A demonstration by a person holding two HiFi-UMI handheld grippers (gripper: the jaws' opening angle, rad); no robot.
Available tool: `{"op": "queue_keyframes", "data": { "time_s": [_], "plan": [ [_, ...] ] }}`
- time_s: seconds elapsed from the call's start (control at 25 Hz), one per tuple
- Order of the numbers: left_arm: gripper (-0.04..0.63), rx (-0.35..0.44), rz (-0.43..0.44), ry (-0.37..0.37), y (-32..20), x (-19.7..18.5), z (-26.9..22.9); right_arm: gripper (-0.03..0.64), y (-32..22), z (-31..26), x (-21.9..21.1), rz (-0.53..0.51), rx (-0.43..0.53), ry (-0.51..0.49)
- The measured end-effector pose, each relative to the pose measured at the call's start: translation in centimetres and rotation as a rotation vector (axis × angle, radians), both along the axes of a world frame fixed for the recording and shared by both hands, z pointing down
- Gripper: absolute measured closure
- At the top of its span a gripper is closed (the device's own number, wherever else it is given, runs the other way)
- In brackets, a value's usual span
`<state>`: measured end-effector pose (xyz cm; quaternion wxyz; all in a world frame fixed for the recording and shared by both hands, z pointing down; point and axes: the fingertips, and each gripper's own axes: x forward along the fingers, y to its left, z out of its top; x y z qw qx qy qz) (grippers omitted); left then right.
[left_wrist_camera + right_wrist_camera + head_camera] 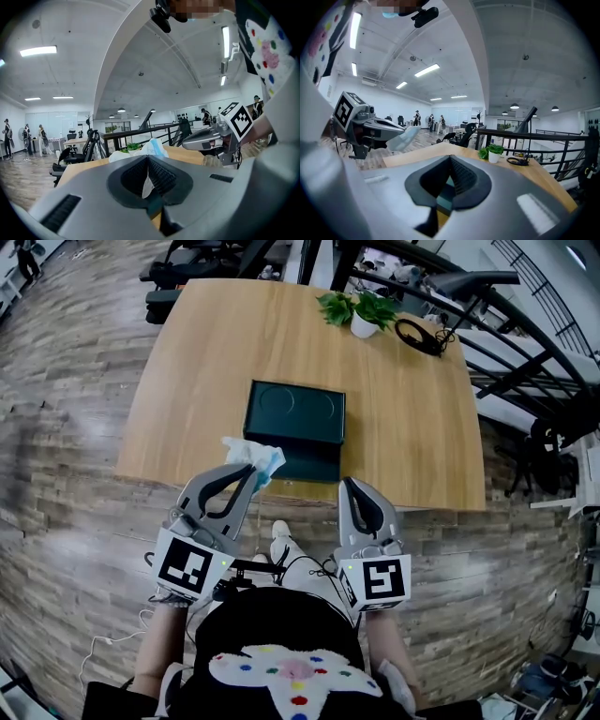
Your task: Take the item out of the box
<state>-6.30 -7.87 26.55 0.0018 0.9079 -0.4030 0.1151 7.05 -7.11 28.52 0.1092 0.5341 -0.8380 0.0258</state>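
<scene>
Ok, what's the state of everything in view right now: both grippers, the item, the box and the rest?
left gripper: shut on the white and blue item.
white and blue item: crumpled, out of the box, pinched at one end.
right gripper: shut, empty.
box: flat on the table, its round recesses look empty.
potted plant: upright.
black cable: coiled.

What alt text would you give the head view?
Seen from above, the left gripper is shut on a crumpled white-and-blue item over the near edge of a wooden table, beside a dark green box. The right gripper is shut and empty by the same edge; a potted plant stands at the far edge.
</scene>
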Motion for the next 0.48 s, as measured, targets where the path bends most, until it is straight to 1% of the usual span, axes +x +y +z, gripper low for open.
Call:
{"op": "queue_keyframes", "data": {
  "time_s": [0.48],
  "plan": [
    [0.589, -0.002, -0.007, 0.010, 0.01, -0.07, -0.07, 0.609, -0.05, -0.13, -0.24, -0.002, -0.001, 0.003]
  ]
}}
